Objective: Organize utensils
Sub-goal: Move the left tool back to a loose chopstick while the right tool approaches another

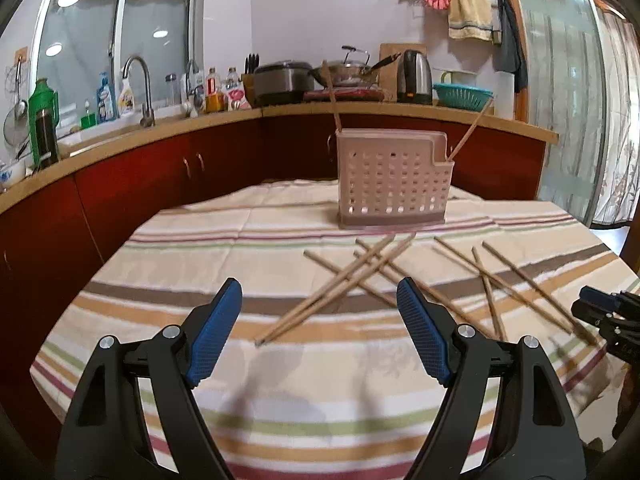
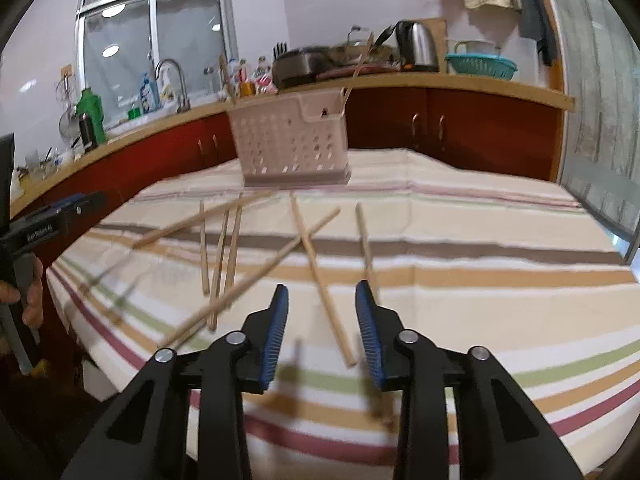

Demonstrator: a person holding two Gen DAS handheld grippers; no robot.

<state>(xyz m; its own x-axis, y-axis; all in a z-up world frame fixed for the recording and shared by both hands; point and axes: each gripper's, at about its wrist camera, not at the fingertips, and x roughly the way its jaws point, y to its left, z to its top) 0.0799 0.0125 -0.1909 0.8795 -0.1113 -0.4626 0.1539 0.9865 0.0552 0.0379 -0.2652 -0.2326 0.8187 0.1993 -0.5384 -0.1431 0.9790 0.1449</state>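
A pink perforated utensil holder (image 1: pixel 390 182) stands at the far side of the striped tablecloth (image 1: pixel 200 248) with two chopsticks (image 1: pixel 470 130) upright in it; it also shows in the right wrist view (image 2: pixel 292 142). Several wooden chopsticks (image 1: pixel 340 288) lie scattered and crossed on the cloth in front of it, also seen in the right wrist view (image 2: pixel 320 280). My left gripper (image 1: pixel 320 296) is open and empty above the cloth, just short of the crossed chopsticks. My right gripper (image 2: pixel 322 292) is open and empty, straddling one chopstick's near end from above.
A red-fronted kitchen counter (image 1: pixel 200 160) wraps round behind the table, with a sink, bottles, a kettle (image 1: pixel 414 76) and a teal colander. The table's left edge drops off close by. The right gripper shows at the left view's right edge (image 1: pixel 612 320).
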